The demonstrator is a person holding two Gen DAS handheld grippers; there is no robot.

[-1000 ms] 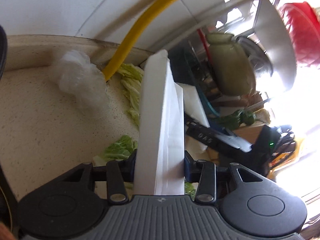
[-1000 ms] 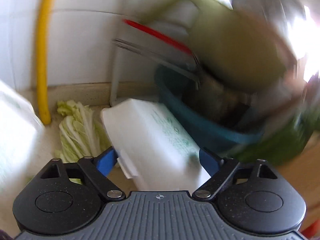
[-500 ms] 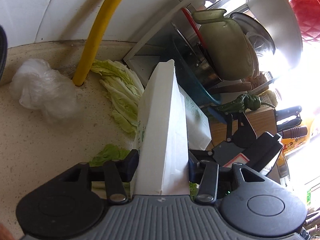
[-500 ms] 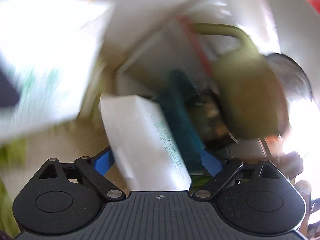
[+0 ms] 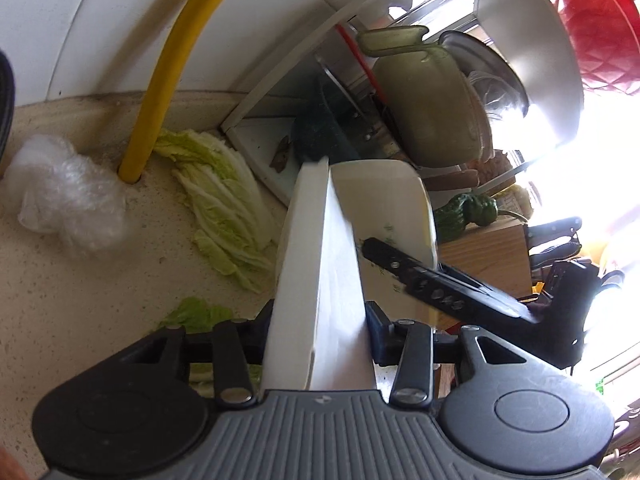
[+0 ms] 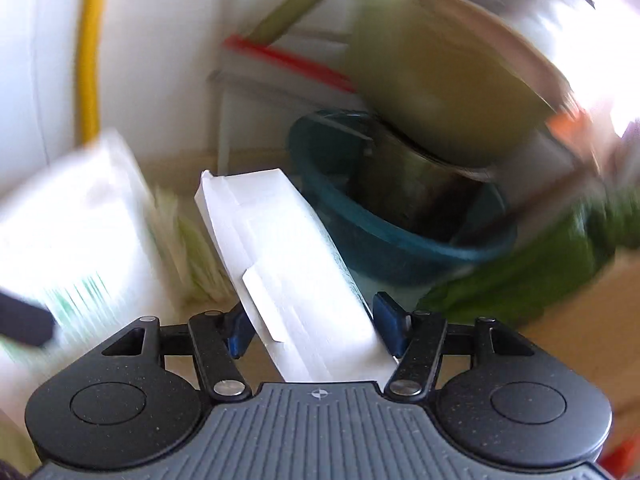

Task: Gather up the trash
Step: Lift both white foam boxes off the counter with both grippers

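My left gripper (image 5: 320, 320) is shut on a white foam box (image 5: 316, 280) held edge-on, its jaws still closing a little. Right behind that box stands a second white foam box (image 5: 392, 200), seen closer in the right wrist view (image 6: 288, 264). My right gripper (image 6: 314, 320) has its jaws closing, and both blue pads lie against the sides of this second box. One black finger of it shows in the left wrist view (image 5: 420, 280). A crumpled clear plastic bag (image 5: 68, 200) and cabbage leaves (image 5: 224, 204) lie on the beige counter (image 5: 80, 300).
A yellow hose (image 5: 168, 80) rises from the counter by the tiled wall. A dish rack to the right holds a green jug (image 5: 428, 100) and a teal bowl (image 6: 400, 240). A green pepper (image 5: 468, 212) lies on a wooden board (image 5: 480, 256), with knives (image 5: 556, 232) beyond.
The right gripper's jaws have narrowed onto its foam box, which now stands steeper and close beside the left one. The left gripper has shifted slightly, keeping its box.
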